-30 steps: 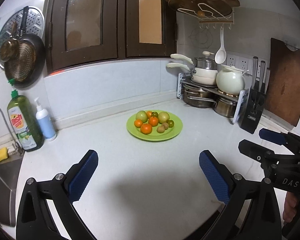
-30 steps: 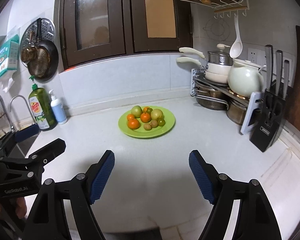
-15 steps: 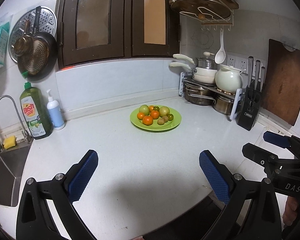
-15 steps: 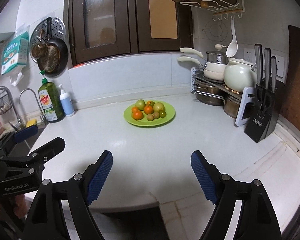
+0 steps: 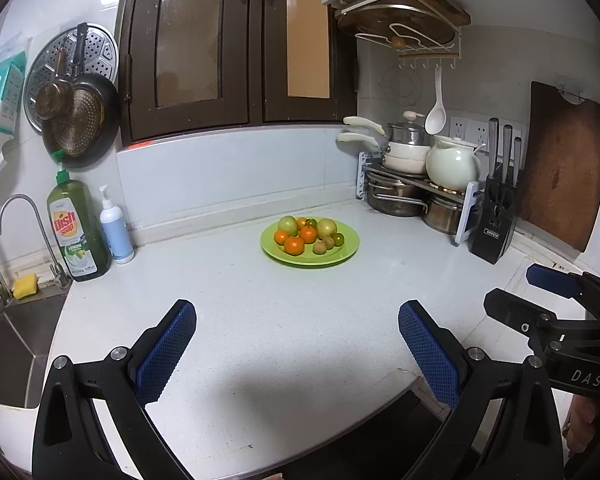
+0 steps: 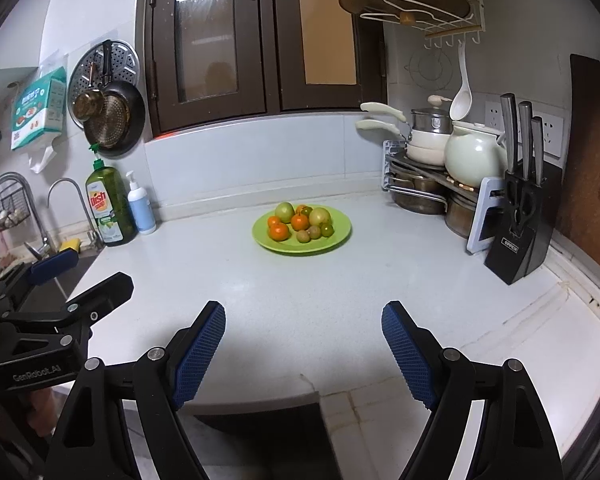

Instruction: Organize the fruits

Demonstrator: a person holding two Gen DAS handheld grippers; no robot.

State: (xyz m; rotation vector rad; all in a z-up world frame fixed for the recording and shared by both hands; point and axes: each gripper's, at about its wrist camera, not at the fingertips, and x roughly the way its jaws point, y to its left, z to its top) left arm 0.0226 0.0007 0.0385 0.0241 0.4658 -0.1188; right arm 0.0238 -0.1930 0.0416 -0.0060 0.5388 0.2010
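A green plate (image 5: pixel 348 250) (image 6: pixel 340 236) sits on the white counter near the back wall. It holds several fruits: orange tangerines (image 5: pixel 294 245) (image 6: pixel 279 232), green apples (image 5: pixel 287 225) (image 6: pixel 285 211) and small brown and dark green fruits. My left gripper (image 5: pixel 298 334) is open and empty, well short of the plate above the counter's front part. My right gripper (image 6: pixel 303 332) is open and empty, at the counter's front edge. Each gripper shows in the other's view, the right one (image 5: pixel 540 292) and the left one (image 6: pixel 80 276).
A dish soap bottle (image 5: pixel 78 228) and a white pump bottle (image 5: pixel 116 228) stand at the left by the sink (image 5: pixel 4 344) and tap. A pot rack (image 5: pixel 412 192), a knife block (image 5: pixel 496 216) and a wooden cutting board (image 5: pixel 564 168) stand at the right.
Both grippers have drawn back from the plate toward the counter's front edge. The plate looks smaller and farther. Both stay open.
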